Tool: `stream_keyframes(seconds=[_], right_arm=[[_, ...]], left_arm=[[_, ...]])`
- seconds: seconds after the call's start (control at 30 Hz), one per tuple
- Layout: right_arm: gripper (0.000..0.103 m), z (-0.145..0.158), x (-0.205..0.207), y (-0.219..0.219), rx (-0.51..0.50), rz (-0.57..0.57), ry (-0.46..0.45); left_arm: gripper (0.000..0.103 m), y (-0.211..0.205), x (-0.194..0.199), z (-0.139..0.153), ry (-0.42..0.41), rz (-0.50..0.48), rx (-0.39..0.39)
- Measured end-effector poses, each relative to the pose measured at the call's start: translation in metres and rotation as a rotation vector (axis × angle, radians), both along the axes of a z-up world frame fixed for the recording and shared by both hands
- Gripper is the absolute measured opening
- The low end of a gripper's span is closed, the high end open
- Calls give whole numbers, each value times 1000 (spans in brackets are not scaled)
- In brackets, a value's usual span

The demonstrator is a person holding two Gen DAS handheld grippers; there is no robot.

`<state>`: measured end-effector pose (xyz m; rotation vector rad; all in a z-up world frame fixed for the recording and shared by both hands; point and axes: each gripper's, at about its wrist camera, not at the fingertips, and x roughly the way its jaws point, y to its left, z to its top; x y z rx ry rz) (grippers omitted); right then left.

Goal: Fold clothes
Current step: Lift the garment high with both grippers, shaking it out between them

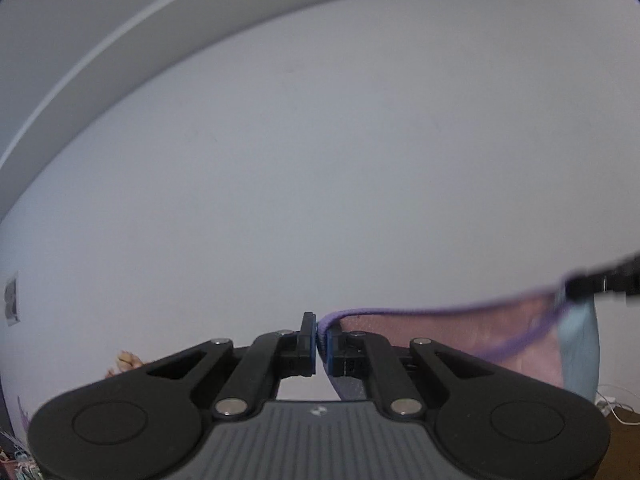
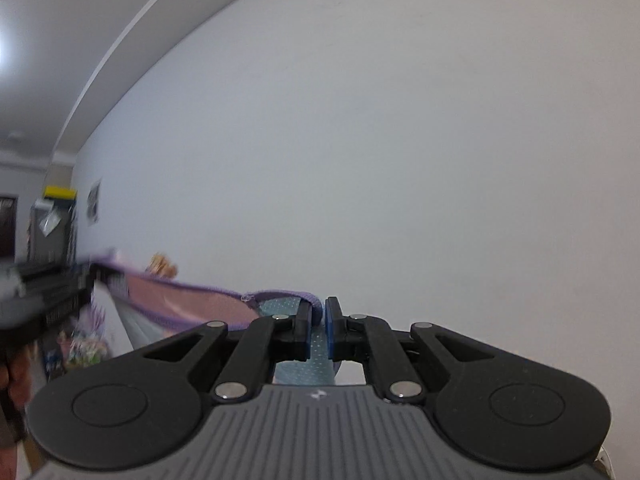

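Left tool (image 1: 317,334) is pressed together, pinching the purple hem (image 1: 400,312) of the garment (image 1: 460,336). Right tool (image 2: 319,320) pinches the same hem (image 2: 276,295) at the other end. The garment hangs stretched between them, before a bare wall (image 1: 320,160).

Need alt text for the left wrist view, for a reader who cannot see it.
The left tool pinches the purple hem of a pink garment, held up before a plain white wall. The hem stretches rightward to the blurred right tool.
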<state>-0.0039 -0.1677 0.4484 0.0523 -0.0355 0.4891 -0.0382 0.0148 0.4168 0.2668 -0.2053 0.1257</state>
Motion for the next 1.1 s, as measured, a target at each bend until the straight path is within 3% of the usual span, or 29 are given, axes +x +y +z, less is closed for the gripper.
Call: stream_keyframes(seconds=[0.1,0.33,0.47,0.6,0.73,0.87,0.97,1.1], right_arm=[[6,-23,-1,11,-53,50,62],[8,-118,27,33,-90,238,314],[12,-151,43,56,-156,300,379],[14,-161,59,69,-191,330,401],[30,-159,67,83,-240,340,409],[29,-164,66,97,-299,301,412],[7,-169,72,100,-297,288,449],[5,-167,74,92,-252,258,462]], left_arm=[[4,0,-8,-4,33,-21,18],[4,-20,6,-48,172,-59,111],[4,-35,15,-68,221,-77,147],[4,-38,21,-79,249,-103,155],[4,-27,10,-80,263,-121,153],[4,-13,13,-78,269,-141,148],[4,-5,10,-80,260,-112,162],[4,17,8,-82,273,-76,157]])
